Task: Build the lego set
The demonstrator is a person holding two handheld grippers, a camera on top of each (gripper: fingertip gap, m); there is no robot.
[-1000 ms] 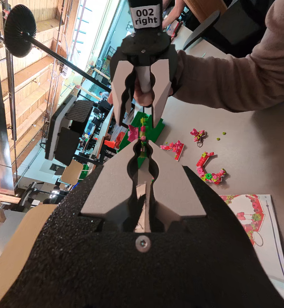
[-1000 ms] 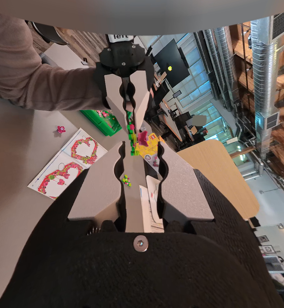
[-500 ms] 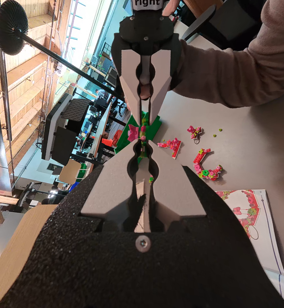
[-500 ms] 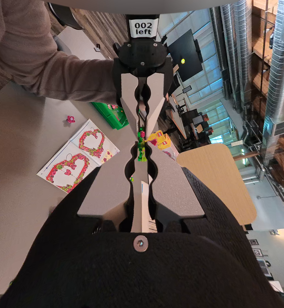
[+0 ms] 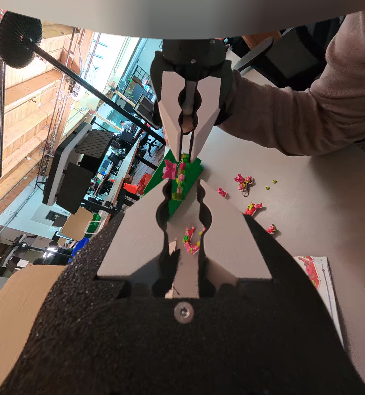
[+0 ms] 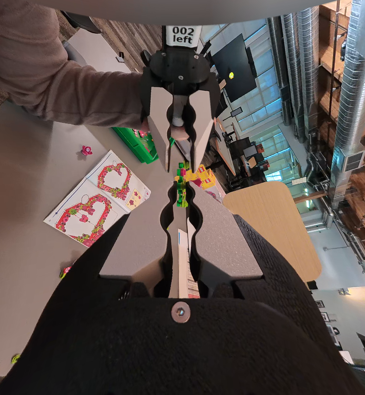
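Note:
A thin strip of pink and lime-green lego pieces (image 5: 180, 179) hangs in the air between the two grippers, with a magenta flower piece (image 5: 169, 170) on its side. My right gripper (image 6: 182, 184) is shut on the strip (image 6: 181, 196); in the left wrist view it (image 5: 184, 157) grips the strip's far end. My left gripper (image 5: 183, 181) is open, its fingers on either side of the strip's near end and apart from it. In the right wrist view it (image 6: 180, 168) faces me with jaws spread.
A green tray (image 5: 193, 173) sits on the grey table behind the strip. Red and pink partial assemblies (image 5: 191, 241) (image 5: 253, 208) (image 5: 243, 180) lie loose on the table. An open instruction booklet (image 6: 96, 201) and a yellow box (image 6: 207, 177) lie nearby. A pink flower (image 6: 86, 150) lies apart.
My right gripper has closed on the strip. My left gripper, shut on it before, has opened and let go. The strip stays held in the air.

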